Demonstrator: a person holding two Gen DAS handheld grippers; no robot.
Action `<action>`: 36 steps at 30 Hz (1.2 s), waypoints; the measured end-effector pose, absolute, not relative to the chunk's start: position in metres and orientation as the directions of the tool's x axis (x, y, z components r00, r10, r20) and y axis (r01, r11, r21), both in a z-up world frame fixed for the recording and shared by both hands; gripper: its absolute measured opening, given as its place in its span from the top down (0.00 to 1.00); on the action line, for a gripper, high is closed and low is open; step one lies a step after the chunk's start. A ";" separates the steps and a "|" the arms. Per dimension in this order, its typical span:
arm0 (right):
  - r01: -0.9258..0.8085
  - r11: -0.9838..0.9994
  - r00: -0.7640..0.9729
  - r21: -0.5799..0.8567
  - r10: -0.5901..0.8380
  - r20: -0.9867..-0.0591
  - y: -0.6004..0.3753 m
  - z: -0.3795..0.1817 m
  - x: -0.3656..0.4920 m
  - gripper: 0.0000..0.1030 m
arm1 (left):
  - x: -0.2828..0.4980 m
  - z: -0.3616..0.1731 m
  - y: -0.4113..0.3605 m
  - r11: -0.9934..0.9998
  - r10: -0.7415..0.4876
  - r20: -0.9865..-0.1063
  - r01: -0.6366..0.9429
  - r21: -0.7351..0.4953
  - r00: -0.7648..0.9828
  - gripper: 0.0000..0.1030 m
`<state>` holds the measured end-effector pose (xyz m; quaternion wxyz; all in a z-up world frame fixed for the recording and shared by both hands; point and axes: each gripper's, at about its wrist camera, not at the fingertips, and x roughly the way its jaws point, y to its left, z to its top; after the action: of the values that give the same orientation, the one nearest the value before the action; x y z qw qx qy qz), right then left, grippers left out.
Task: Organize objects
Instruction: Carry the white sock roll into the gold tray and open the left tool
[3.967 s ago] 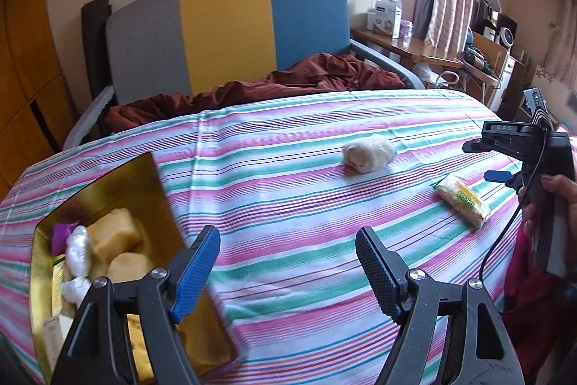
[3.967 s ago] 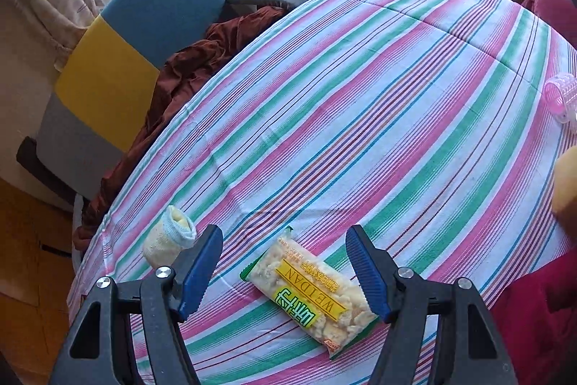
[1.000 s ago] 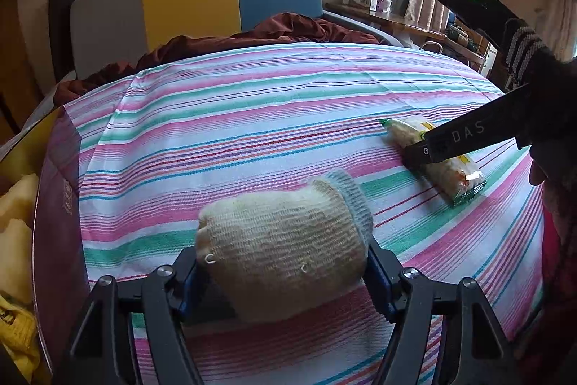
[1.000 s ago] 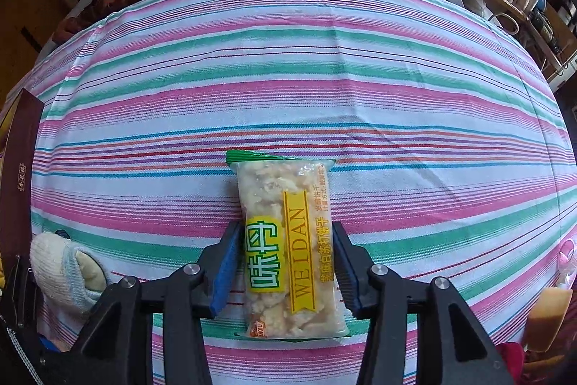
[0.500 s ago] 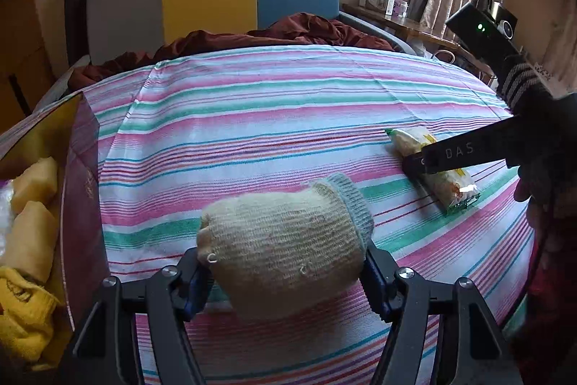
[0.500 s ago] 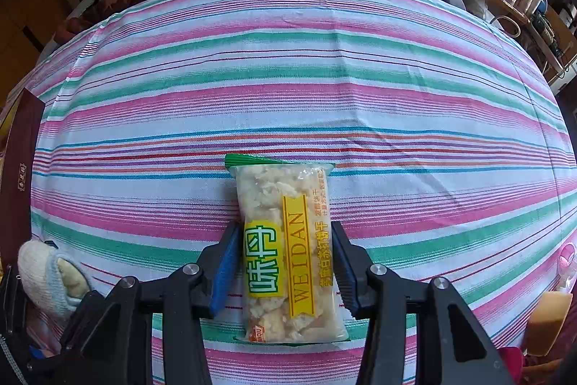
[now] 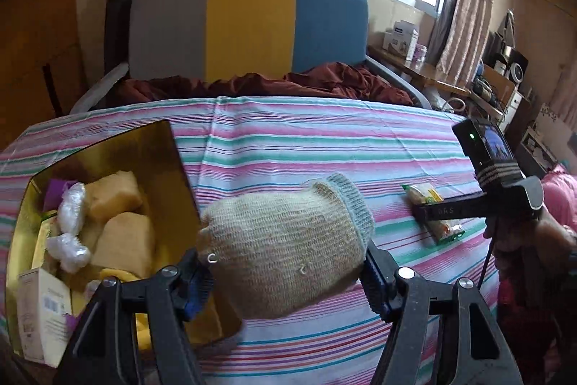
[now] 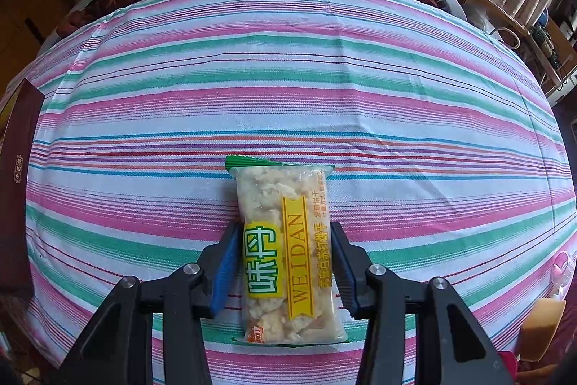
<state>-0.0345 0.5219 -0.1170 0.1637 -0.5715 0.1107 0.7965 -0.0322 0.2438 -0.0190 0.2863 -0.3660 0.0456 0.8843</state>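
The left hand-held gripper [image 7: 285, 271] has its jaws clamped on a rolled knit sock [image 7: 285, 240], lifted at the lower middle of the frame beside the gold box [image 7: 173, 147] at the left. That soft roll could squash and slip out, or catch the box wall, if it is released short of the opening. The right hand-held gripper [image 8: 285, 262] pinches a clear snack packet [image 8: 285, 251] lying flat on the striped desk [image 8: 288, 78], low in the frame; the slick film may slide or the biscuits inside crack under pressure. The packet reads "WEIDAN" with green Chinese characters; the right tool's arm shows "DAS".
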 end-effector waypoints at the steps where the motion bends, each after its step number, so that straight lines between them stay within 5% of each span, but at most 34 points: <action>1: -0.387 -0.922 -0.293 -0.013 0.136 -0.946 0.521 -0.118 -0.034 0.54 | -0.038 -0.016 0.230 -0.846 0.464 -0.673 -0.514 -0.143 -0.577 0.33; 14: -0.374 -0.926 -0.289 -0.041 0.159 -0.944 0.519 -0.118 -0.036 0.54 | -0.129 -0.033 0.103 -0.936 0.352 -0.766 -0.221 -0.275 -0.537 0.32; 24: -0.375 -0.926 -0.290 -0.038 0.156 -0.944 0.520 -0.122 -0.040 0.54 | -0.156 -0.058 0.108 -0.975 0.218 -0.816 -0.164 -0.152 -0.535 0.25; 36: -0.371 -0.927 -0.290 -0.053 0.171 -0.942 0.520 -0.121 -0.042 0.55 | -0.113 -0.027 0.071 -0.977 0.212 -0.722 -0.130 -0.167 -0.659 0.20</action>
<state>-0.0418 0.5204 -0.1212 0.1697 -0.5710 0.0878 0.7984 -0.1127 0.0715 -0.0271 0.0940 -0.4023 -0.0505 0.9093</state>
